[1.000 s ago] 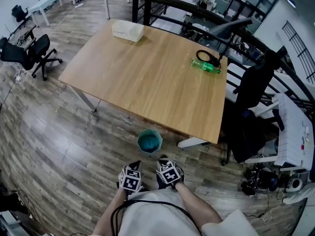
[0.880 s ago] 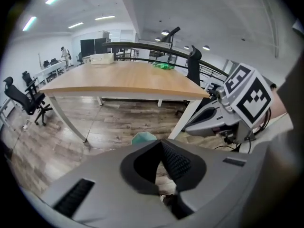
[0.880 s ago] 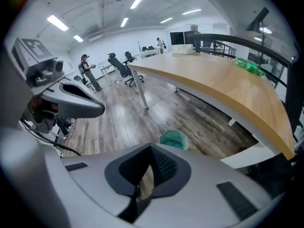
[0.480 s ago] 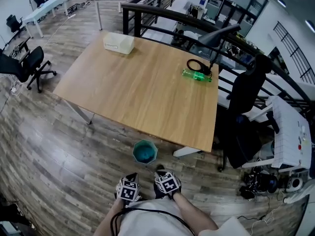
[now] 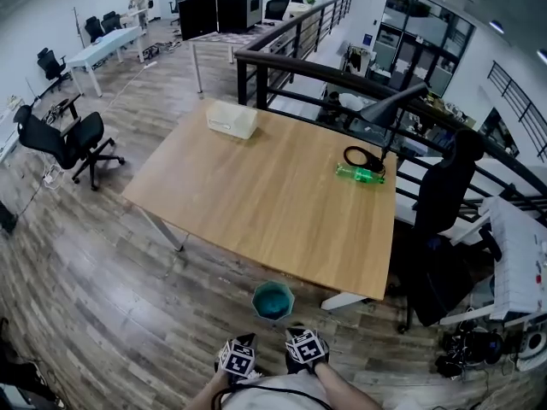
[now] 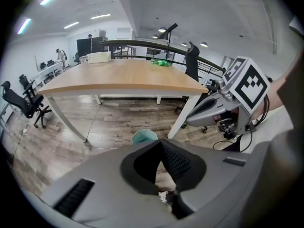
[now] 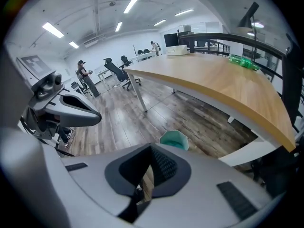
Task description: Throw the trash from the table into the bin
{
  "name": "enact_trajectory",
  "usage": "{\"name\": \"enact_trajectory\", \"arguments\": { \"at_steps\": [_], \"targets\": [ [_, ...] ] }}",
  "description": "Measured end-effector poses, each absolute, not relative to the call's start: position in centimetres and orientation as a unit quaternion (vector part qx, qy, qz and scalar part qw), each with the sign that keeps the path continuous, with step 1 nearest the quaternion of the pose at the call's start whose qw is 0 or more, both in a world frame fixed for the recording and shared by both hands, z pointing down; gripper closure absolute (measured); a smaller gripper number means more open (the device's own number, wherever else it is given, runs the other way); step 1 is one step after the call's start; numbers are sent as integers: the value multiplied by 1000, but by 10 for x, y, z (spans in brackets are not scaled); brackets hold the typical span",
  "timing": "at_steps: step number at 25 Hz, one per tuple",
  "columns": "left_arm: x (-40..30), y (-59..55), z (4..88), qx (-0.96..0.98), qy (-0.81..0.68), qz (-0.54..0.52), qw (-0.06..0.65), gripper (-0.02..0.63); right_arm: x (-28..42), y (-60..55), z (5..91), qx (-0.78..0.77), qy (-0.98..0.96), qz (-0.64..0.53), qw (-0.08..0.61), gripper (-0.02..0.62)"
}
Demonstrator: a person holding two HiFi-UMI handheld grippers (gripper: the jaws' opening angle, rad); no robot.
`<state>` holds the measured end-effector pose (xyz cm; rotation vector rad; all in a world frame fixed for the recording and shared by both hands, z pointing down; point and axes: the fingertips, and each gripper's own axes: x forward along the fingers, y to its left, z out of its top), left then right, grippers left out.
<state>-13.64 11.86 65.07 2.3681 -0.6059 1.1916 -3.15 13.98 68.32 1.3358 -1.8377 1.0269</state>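
Head view: the green bottle (image 5: 359,174) lies on its side near the far right edge of the desk (image 5: 256,195), right of frame centre. It sits just in front of a black coiled cable (image 5: 363,156), at the foot of a desk lamp (image 5: 395,106). Its long axis runs roughly left to right across the frame.

Both grippers hang at the bottom edge, well apart from the bottle, with the whole depth of the desk between. The teal bin (image 5: 273,300) stands on the floor just above them in the frame, by the desk's near edge.

The left gripper (image 6: 162,146) has its jaws pressed together on nothing I can name. The right gripper (image 7: 151,148) is likewise closed and empty.

The bottle lies up and to the right of both, so the right gripper looks the nearer. A grip across the bottle's narrow width would likely suit.

A pale box (image 5: 232,120) sits at the desk's far left.
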Motion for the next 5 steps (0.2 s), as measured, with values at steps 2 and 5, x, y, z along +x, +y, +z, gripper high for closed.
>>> {"name": "enact_trajectory", "arguments": {
  "at_steps": [2, 5],
  "targets": [
    [-140, 120, 650, 849, -224, 428, 214, 584, -33, 142, 683, 508, -700, 391, 316, 571],
    [-141, 117, 646, 847, -237, 422, 219, 584, -35, 141, 677, 507, -705, 388, 310, 571]
  ]
}}
